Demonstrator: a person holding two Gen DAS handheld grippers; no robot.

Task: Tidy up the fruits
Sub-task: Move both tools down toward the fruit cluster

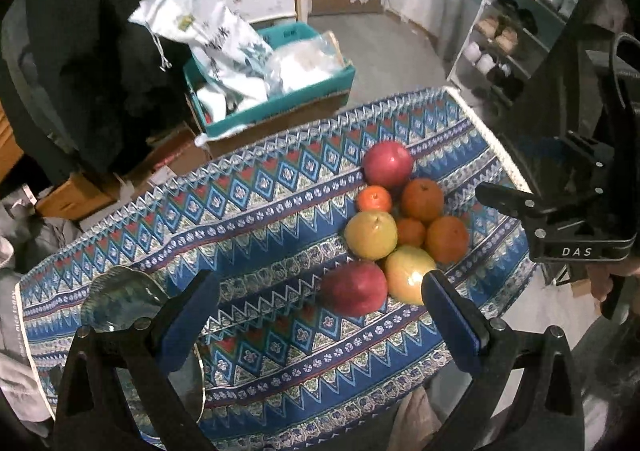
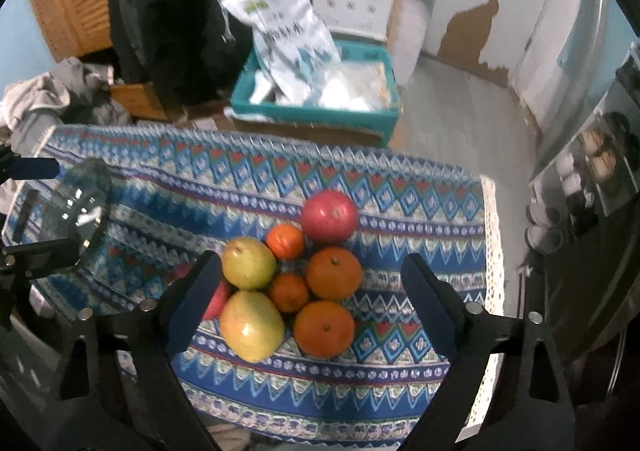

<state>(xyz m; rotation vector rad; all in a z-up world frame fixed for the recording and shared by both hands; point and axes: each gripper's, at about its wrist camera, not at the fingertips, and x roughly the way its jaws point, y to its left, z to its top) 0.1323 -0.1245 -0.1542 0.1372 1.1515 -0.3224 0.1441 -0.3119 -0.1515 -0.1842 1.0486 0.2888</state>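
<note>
A cluster of fruit lies on the patterned blue cloth (image 1: pixel 260 211): two red apples (image 1: pixel 387 164) (image 1: pixel 354 288), two yellow pears (image 1: pixel 371 235) (image 1: pixel 408 274) and several oranges (image 1: pixel 422 199). My left gripper (image 1: pixel 320 303) is open and empty, above the cloth with the near red apple between its fingers. My right gripper (image 2: pixel 312 291) is open and empty, hovering over the fruit: pears (image 2: pixel 248 263) (image 2: pixel 251 325), oranges (image 2: pixel 334 278) (image 2: pixel 324 328), a red apple (image 2: pixel 329 215). The right gripper also shows in the left wrist view (image 1: pixel 560 227), at the right edge.
A clear glass bowl (image 1: pixel 120 303) sits on the cloth at the left, also in the right wrist view (image 2: pixel 78 203). Behind the table is a teal box (image 1: pixel 276 99) with plastic bags. A shoe rack (image 1: pixel 516 31) stands to the right.
</note>
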